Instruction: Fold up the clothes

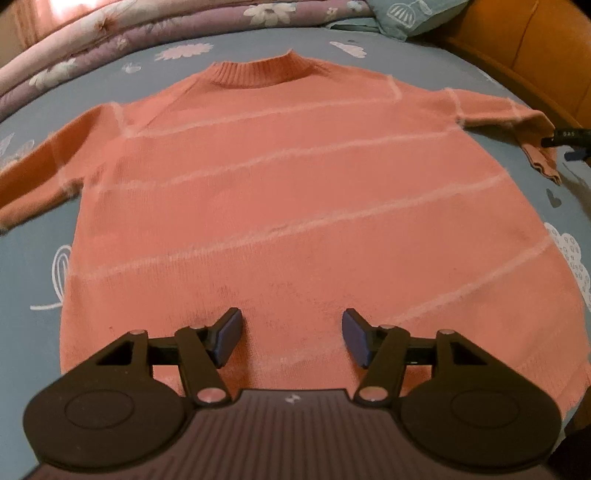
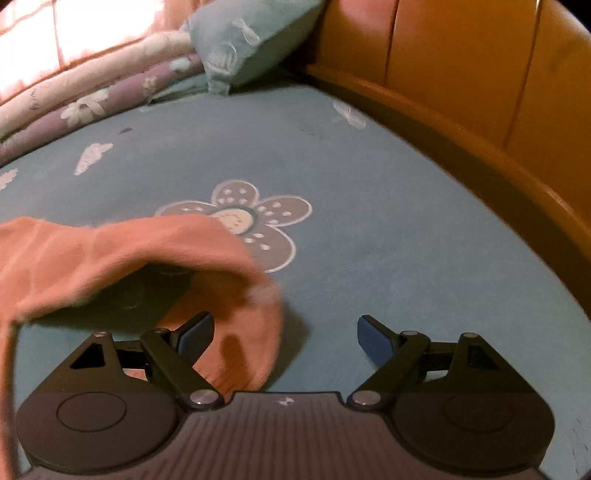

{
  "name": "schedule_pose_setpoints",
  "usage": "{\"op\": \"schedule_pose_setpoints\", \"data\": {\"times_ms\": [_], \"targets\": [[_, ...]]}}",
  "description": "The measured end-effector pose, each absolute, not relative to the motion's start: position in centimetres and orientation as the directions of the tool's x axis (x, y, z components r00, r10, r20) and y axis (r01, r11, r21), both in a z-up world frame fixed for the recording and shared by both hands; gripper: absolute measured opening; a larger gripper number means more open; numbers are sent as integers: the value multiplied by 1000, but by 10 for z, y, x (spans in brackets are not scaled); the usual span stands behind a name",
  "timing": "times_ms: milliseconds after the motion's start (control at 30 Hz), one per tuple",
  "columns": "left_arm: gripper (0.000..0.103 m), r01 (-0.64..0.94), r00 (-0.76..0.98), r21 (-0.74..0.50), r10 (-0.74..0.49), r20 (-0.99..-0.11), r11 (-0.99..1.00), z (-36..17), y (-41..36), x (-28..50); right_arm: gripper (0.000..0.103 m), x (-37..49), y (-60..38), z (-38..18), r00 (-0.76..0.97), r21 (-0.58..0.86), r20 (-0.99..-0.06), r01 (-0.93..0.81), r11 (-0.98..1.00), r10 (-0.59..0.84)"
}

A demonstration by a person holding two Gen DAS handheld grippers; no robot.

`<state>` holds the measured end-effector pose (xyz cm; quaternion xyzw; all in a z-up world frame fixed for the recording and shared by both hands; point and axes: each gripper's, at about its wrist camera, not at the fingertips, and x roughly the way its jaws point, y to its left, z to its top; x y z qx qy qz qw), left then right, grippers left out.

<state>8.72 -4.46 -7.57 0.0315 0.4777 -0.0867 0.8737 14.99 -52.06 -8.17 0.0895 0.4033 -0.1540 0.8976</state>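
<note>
An orange sweater [image 1: 288,192] with thin pale stripes lies flat on the bed, collar at the far side and both sleeves spread out. My left gripper [image 1: 291,336] hovers over its lower body near the hem, open, with nothing between the pads. In the right wrist view the sweater's sleeve [image 2: 155,254] arches up off the sheet, blurred, and its cuff end [image 2: 243,354] hangs down between the fingers of my right gripper [image 2: 286,339]. Those jaws stand wide and open; the cuff is close to the left finger [image 2: 197,332], and neither pad presses on it. A dark part of the right gripper [image 1: 567,138] shows beside the sleeve end.
The sheet [image 2: 369,229] is blue-grey with flower prints. Folded quilts [image 1: 110,33] are stacked along the far side, with a teal pillow [image 2: 251,40] beside them. A wooden bed frame [image 2: 461,122] curves along the right edge.
</note>
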Motion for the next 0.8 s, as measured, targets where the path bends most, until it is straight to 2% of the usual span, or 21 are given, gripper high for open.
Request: {"op": "schedule_pose_setpoints", "data": {"times_ms": [33,67,133,167,200,333,433,600,700,800], "targets": [[65,175,527,-31,-120,-841,984,-76,-44,88,75,154,-526,-85,624,59,-761,339,939,-178],[67,168,526,-31,-116,-842,985,-77,-44,89,70,156,-529,-87,626,81,-766,319,944,-146],[68,158,525,-33,-112,-843,987,-78,-45,91,42,159,-523,-84,629,73,-770,251,965,-105],[69,153,527,-32,-109,-843,988,-78,-45,91,35,161,-520,-81,630,67,-772,214,974,-86],[69,149,528,-32,-107,-843,988,-79,-46,92,22,163,-515,-79,624,44,-777,185,982,-83],[70,139,531,-30,-100,-842,990,-79,-47,95,13,175,-489,-71,597,-213,-765,118,970,-241],[70,140,531,-32,-103,-841,990,-79,-47,95,12,181,-468,-63,620,-449,-662,122,885,-421],[70,137,532,-32,-101,-841,990,-79,-47,94,12,176,-443,-50,694,-645,-473,146,750,-543],[70,138,534,-32,-102,-840,990,-79,-47,93,12,171,-434,-60,686,-724,-457,82,685,-565],[70,139,537,-40,-109,-836,990,-79,-45,92,12,164,-438,-80,648,-740,-506,13,673,-569]]}}
